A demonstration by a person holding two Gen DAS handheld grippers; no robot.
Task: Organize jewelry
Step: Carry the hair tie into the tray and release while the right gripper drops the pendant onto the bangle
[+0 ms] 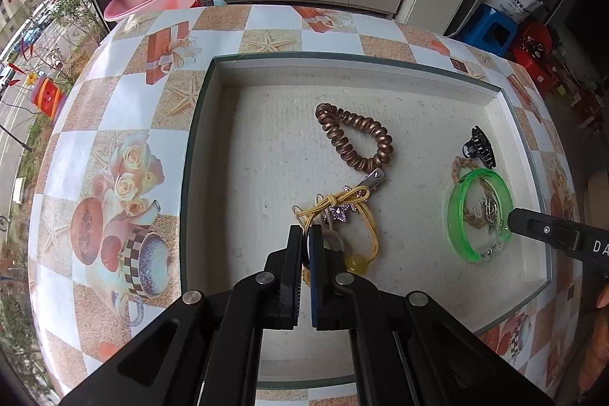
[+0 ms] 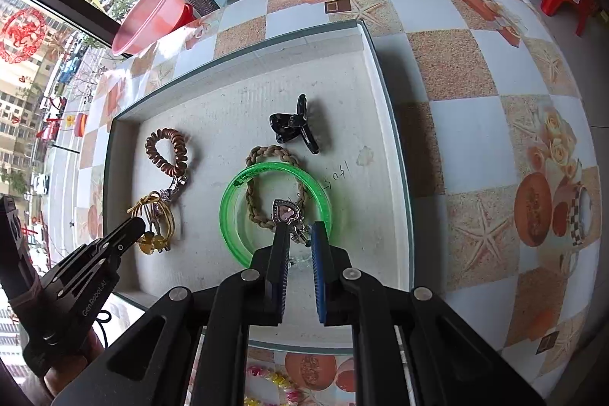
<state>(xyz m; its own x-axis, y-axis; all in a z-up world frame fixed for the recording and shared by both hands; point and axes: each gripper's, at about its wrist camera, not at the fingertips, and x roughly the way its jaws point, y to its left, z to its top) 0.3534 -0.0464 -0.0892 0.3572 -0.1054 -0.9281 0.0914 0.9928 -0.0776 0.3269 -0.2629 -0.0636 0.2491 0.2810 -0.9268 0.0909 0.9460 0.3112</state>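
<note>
Left wrist view, nearest first: the left hand-held gripper [image 1: 307, 234] has its jaws together, tips down among the yellow hair tie [image 1: 342, 212] and what looks like a small ring caught between the pads; we cannot tell exactly what is pinched. Just beyond lie a sparkly star clip [image 1: 344, 204] and a copper spiral hair tie [image 1: 356, 136], touching one another in a small heap.

Right wrist view: the right hand-held gripper [image 2: 298, 234] shows a narrow gap, its tips at the silver heart charm [image 2: 287, 210]; the pads look closed on the charm's chain end, though we judge this rather than see it plainly. The charm sits inside the green bangle [image 2: 274, 212], which overlaps a braided cord bracelet [image 2: 272, 189]. Farther off, a black claw clip [image 2: 295, 126] lies alone.

All pieces sit loose in the shallow white tray [image 2: 384, 109] on the patterned tabletop [image 2: 475, 109]. No sorted groups or separate compartments appear, so we judge the organizing barely begun: two pieces being taken up, the rest still to separate.
</note>
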